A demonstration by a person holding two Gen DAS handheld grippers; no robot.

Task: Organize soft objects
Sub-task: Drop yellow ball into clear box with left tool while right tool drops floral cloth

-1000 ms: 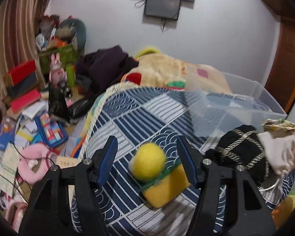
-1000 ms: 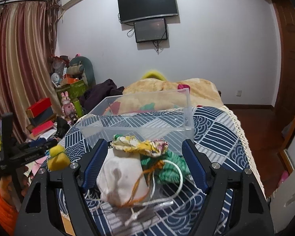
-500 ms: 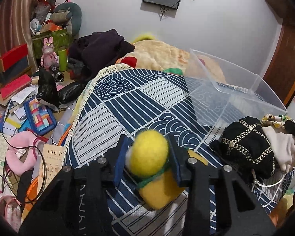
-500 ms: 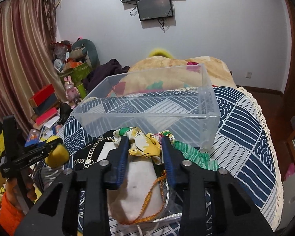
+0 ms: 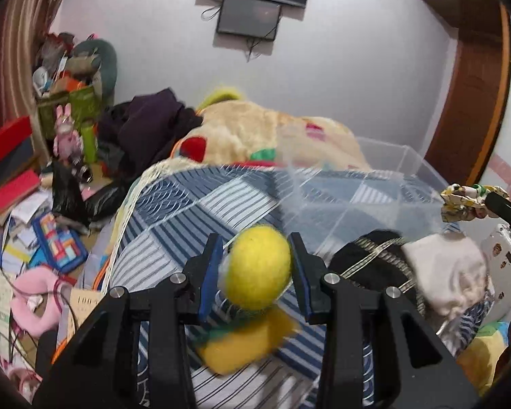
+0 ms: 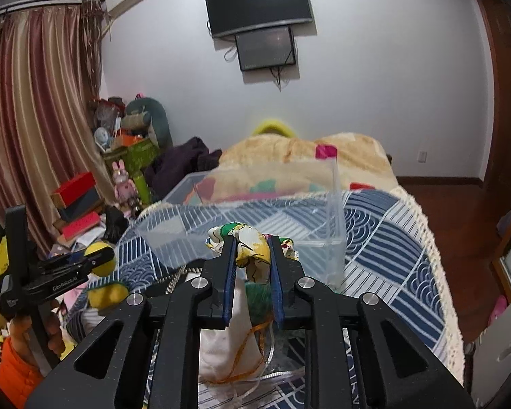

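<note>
Round yellow felt ball point(image 5: 258, 272), fuzzy, is pinched in the left claw point(image 5: 255, 266) above the blue patterned bedspread point(image 5: 201, 204). Floral fabric pouch point(image 6: 252, 246) is pinched in the right claw point(image 6: 252, 255) before the clear plastic bin point(image 6: 335, 225). Left claw body reads "GenRoboAI".

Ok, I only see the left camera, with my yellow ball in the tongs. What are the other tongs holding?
Observer: The right tongs are shut on a flowery cloth piece, held up in front of the clear bin.
Operator: What's under it?
Observer: A white cloth bag with an orange cord lies below those tongs.
Operator: Who holds my tongs?
Observer: A hand in an orange sleeve grips the handle of the left tongs, which are shut on your yellow ball.
</note>
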